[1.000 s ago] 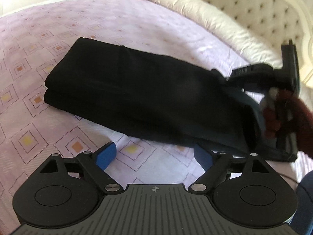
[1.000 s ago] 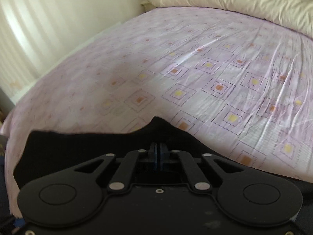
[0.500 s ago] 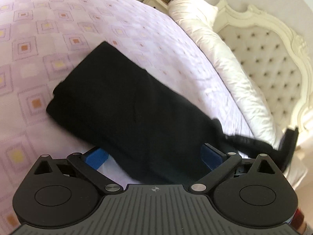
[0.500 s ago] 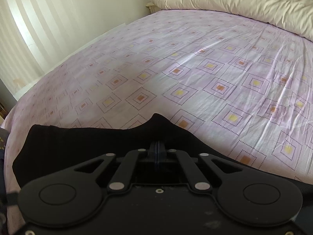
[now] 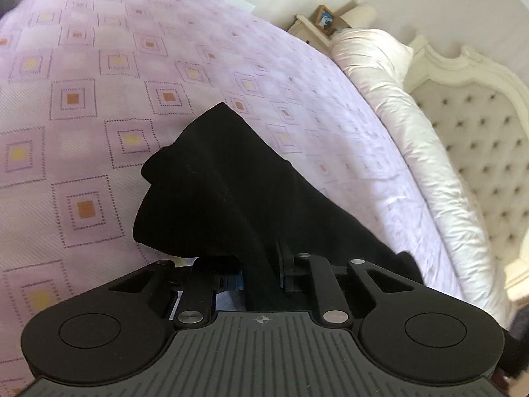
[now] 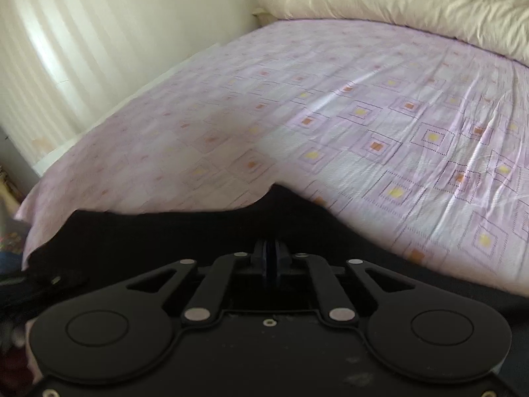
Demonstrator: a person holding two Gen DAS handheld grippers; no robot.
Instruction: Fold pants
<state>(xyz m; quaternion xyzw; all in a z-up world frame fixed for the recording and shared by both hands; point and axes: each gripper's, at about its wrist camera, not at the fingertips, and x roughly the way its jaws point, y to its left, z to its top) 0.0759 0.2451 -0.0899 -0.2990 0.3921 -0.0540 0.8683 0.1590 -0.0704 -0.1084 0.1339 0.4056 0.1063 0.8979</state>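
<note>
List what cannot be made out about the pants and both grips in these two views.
- Left wrist view: pants bunch over the left gripper; near end hidden behind its body.
- Right wrist view: right gripper shut on black cloth; which part is unclear; cloth's left edge blurred.

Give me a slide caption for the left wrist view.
Left tongs shut on a bunch of black pants above the lilac patterned bedsheet.
</note>
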